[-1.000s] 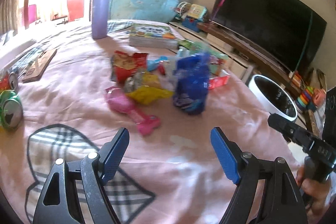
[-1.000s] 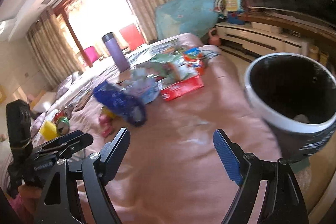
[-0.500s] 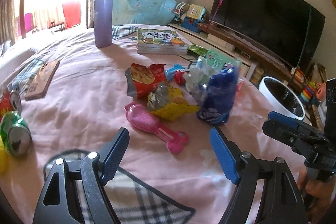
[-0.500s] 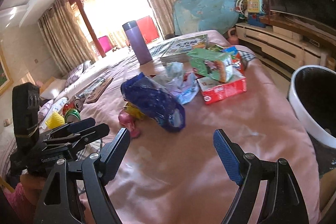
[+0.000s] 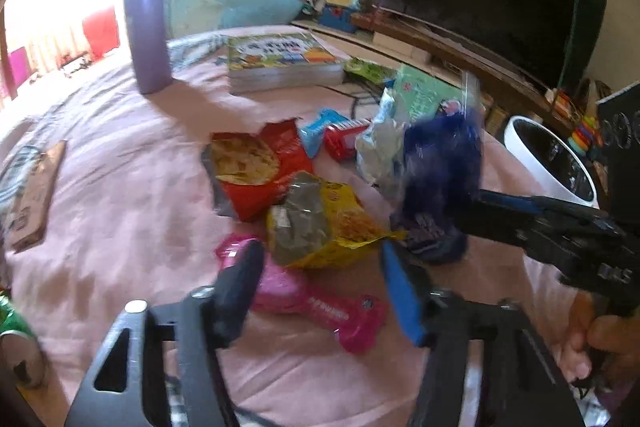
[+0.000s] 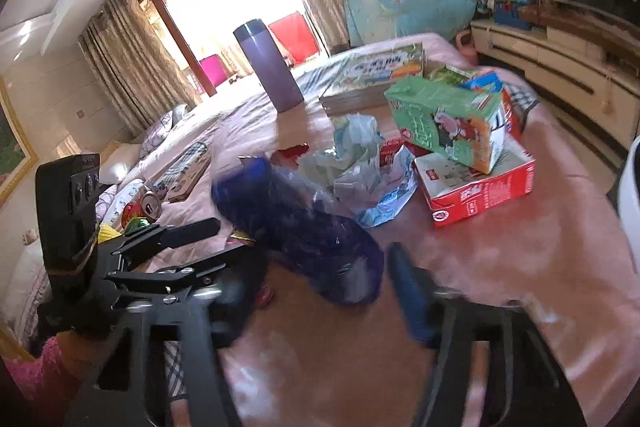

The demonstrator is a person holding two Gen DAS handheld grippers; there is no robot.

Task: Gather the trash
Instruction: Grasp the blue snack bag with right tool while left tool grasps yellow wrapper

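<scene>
The blue bag (image 6: 304,227) is blurry and lies on the pink bed (image 6: 500,267), partly hiding the trash behind it. The right gripper (image 6: 320,287) is wide apart right beside it, touching nothing. The left gripper (image 5: 320,287) is wide apart over the pink wrapper (image 5: 316,303), with bare bed near the white bin (image 5: 516,135).

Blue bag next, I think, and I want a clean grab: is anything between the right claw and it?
Nothing visible. The right claw is open with the blue bag just ahead of its fingers on the pink bedcover. Crumpled plastic lies behind the bag, not in the way.
</scene>
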